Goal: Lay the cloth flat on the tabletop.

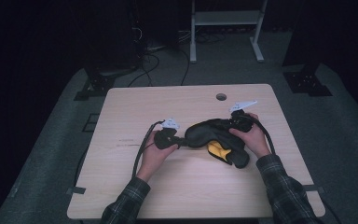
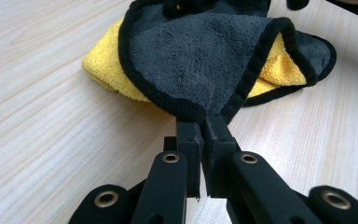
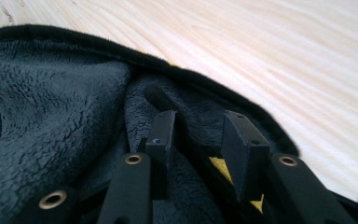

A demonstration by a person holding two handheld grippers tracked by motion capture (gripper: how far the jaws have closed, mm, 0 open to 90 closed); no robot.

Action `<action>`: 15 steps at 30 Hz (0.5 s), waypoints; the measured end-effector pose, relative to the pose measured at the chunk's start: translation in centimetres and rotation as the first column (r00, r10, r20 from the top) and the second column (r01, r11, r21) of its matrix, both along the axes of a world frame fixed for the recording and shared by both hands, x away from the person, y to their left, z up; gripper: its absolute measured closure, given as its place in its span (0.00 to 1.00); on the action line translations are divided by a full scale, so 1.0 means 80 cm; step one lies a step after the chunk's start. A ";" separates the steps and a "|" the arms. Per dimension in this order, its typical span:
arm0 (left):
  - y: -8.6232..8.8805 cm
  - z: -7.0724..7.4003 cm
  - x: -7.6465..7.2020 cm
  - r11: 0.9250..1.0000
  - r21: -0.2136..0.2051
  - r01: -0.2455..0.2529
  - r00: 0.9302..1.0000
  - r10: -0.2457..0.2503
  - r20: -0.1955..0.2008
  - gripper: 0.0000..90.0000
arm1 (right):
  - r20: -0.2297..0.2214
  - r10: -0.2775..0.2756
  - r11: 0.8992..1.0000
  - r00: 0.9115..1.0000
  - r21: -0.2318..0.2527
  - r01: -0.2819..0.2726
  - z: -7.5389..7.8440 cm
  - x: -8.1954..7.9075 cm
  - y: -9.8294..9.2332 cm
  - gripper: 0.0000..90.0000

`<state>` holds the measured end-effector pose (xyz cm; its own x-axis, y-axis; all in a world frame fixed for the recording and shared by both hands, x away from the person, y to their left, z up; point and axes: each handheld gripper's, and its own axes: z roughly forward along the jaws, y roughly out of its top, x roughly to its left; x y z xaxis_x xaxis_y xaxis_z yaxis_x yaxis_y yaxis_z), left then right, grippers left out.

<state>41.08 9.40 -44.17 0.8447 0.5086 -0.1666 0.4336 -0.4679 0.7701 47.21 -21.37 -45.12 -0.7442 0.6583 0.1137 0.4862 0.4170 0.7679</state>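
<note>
Lying bunched near the middle of the pale wooden table (image 1: 186,186), the dark grey plush cloth with black edging and yellow underside (image 1: 214,133) sits between the 2 grippers. Left gripper (image 2: 204,122): jaws pressed together on a corner of the cloth's black hem, seen plainly in the left gripper view; cloth rises from the pinch and drapes back over its yellow face. In the high view the same gripper (image 1: 182,141) lies low at the cloth's left end.

Right gripper (image 3: 205,133): jaws apart, a fold of grey pile and a strip of yellow between them. No clear press of the pads on the fabric; contact hard to judge, since the pile hides the inner faces. In the high view this gripper (image 1: 230,125) is at the cloth's far right edge, tips lost against the dark fabric.

Hidden or cut off: most of the yellow side is folded under, only a wedge showing at the near edge. Cloth's true outline unreadable while crumpled. Both plaid sleeves (image 1: 284,186) run out of the bottom edge.

Around: round cable hole (image 1: 221,97) in the table's far side, well apart from the cloth. Black cables (image 1: 142,149) trail from each gripper. White frame legs (image 1: 226,28) and loose floor cables stand beyond the table in a dim room; details there too dark to make out.
</note>
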 end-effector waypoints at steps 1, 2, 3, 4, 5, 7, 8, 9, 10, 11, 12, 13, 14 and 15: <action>0.000 0.000 0.000 1.000 -0.001 0.001 1.000 -0.001 -0.001 0.95 | -0.010 0.000 1.000 1.000 0.000 0.000 -0.003 0.001 0.001 0.74; 0.000 0.000 0.000 1.000 -0.001 0.000 1.000 0.000 -0.002 0.95 | -0.016 0.000 1.000 1.000 -0.005 -0.001 -0.005 0.002 0.002 0.75; 0.000 0.000 0.000 1.000 -0.001 0.000 1.000 0.000 -0.002 0.95 | -0.025 -0.002 1.000 1.000 0.000 0.002 -0.006 0.002 0.002 0.80; 0.000 0.000 0.000 1.000 -0.001 0.000 1.000 0.000 -0.002 0.95 | -0.030 -0.002 1.000 1.000 0.000 0.002 -0.006 0.003 0.001 0.87; 0.001 0.000 0.001 1.000 -0.003 -0.004 1.000 0.004 -0.003 0.95 | -0.034 -0.008 1.000 0.999 0.001 0.008 -0.005 0.003 0.000 0.91; 0.003 0.000 0.001 1.000 0.001 -0.005 1.000 0.005 -0.001 0.95 | -0.048 -0.034 0.999 0.998 0.011 0.034 -0.002 0.002 -0.004 0.95; 0.004 0.001 0.002 1.000 0.000 -0.009 1.000 0.009 -0.001 0.95 | -0.048 -0.040 0.999 0.998 0.014 0.041 0.001 0.001 -0.006 0.95; 0.006 0.001 0.002 1.000 0.001 -0.012 1.000 0.012 0.001 0.95 | -0.043 -0.049 0.999 0.998 0.021 0.050 0.004 -0.001 -0.008 0.95; 0.008 0.003 0.003 1.000 0.004 -0.017 1.000 0.017 0.004 0.96 | -0.034 -0.054 0.998 0.998 0.029 0.055 0.008 -0.002 -0.011 0.95; 0.008 0.003 0.003 1.000 0.004 -0.017 1.000 0.017 0.004 0.95 | -0.027 -0.060 0.998 0.998 0.035 0.061 0.013 -0.004 -0.014 0.95; 0.011 0.004 0.003 1.000 0.006 -0.022 1.000 0.022 0.007 0.95 | -0.027 -0.060 0.998 0.998 0.035 0.061 0.013 -0.004 -0.014 0.95; 0.019 0.008 0.005 0.999 0.001 -0.037 0.999 0.037 0.013 0.96 | -0.001 -0.071 0.996 0.997 0.048 0.071 0.023 -0.008 -0.022 0.95; 0.024 0.011 0.006 0.999 -0.001 -0.044 0.999 0.044 0.016 0.96 | 0.008 -0.079 0.995 0.997 0.055 0.079 0.028 -0.011 -0.026 0.96; 0.029 0.013 0.007 0.999 -0.007 -0.051 0.999 0.052 0.017 0.96 | 0.022 -0.083 0.995 0.996 0.065 0.082 0.033 -0.013 -0.031 0.96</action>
